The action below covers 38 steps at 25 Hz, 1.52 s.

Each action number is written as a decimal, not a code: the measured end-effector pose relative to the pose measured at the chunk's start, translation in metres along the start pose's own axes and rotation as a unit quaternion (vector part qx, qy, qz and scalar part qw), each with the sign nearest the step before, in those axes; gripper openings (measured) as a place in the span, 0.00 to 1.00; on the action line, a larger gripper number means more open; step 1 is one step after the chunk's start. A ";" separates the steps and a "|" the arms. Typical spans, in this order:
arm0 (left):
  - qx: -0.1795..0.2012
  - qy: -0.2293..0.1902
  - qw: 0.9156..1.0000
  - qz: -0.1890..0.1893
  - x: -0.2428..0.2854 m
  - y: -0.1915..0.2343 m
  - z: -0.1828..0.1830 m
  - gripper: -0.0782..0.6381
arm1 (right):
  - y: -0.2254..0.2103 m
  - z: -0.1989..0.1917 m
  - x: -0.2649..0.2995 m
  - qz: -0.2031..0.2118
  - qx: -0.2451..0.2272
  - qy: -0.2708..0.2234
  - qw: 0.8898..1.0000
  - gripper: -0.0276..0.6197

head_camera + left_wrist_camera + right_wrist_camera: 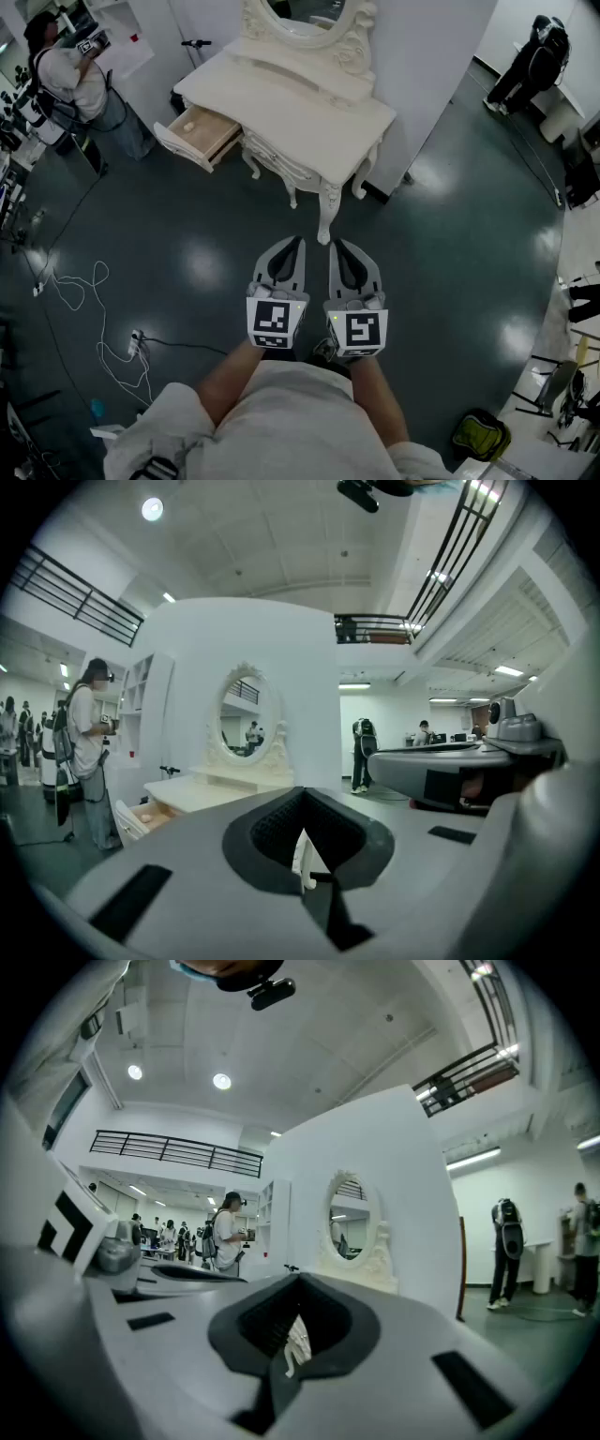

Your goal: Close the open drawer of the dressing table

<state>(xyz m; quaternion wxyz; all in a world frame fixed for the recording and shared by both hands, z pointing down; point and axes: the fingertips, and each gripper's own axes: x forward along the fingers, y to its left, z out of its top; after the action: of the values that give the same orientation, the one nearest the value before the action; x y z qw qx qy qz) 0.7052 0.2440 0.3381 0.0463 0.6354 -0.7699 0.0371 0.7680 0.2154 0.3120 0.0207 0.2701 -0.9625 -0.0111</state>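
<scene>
A cream dressing table (300,117) with an oval mirror (302,21) stands against a white partition ahead of me. Its left drawer (199,136) is pulled out, showing a wooden inside with a small pale object in it. In the left gripper view the open drawer (141,816) shows at the table's left end. My left gripper (292,246) and right gripper (336,246) are held side by side over the floor, short of the table's front leg, both shut and empty. The right gripper view shows the mirror (349,1218) past the shut jaws.
A person (70,80) stands left of the table near the open drawer. Another person (530,61) stands far right. White cables and a power strip (136,345) lie on the dark floor at the left. A yellow-green bag (480,436) sits at lower right.
</scene>
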 end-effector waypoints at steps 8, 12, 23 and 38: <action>0.001 0.008 0.998 0.054 -0.022 0.069 -0.001 0.12 | 0.058 0.003 0.039 0.052 0.010 -0.016 0.998 0.07; -0.004 0.008 0.996 0.089 -0.034 0.103 -0.005 0.12 | 0.081 0.018 0.059 0.088 0.011 -0.035 0.995 0.07; -0.024 0.012 0.988 0.153 -0.031 0.179 -0.017 0.12 | 0.126 -0.008 0.126 0.141 -0.001 0.003 0.990 0.07; -0.037 0.020 0.980 0.195 0.004 0.283 -0.028 0.12 | 0.171 -0.012 0.229 0.192 -0.024 0.010 0.981 0.07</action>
<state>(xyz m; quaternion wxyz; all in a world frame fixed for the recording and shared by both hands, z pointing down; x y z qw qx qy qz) 0.4276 0.2970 0.3670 0.0775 0.4699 -0.8788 0.0294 0.4844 0.2419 0.3374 0.0381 0.0796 -0.9957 -0.0273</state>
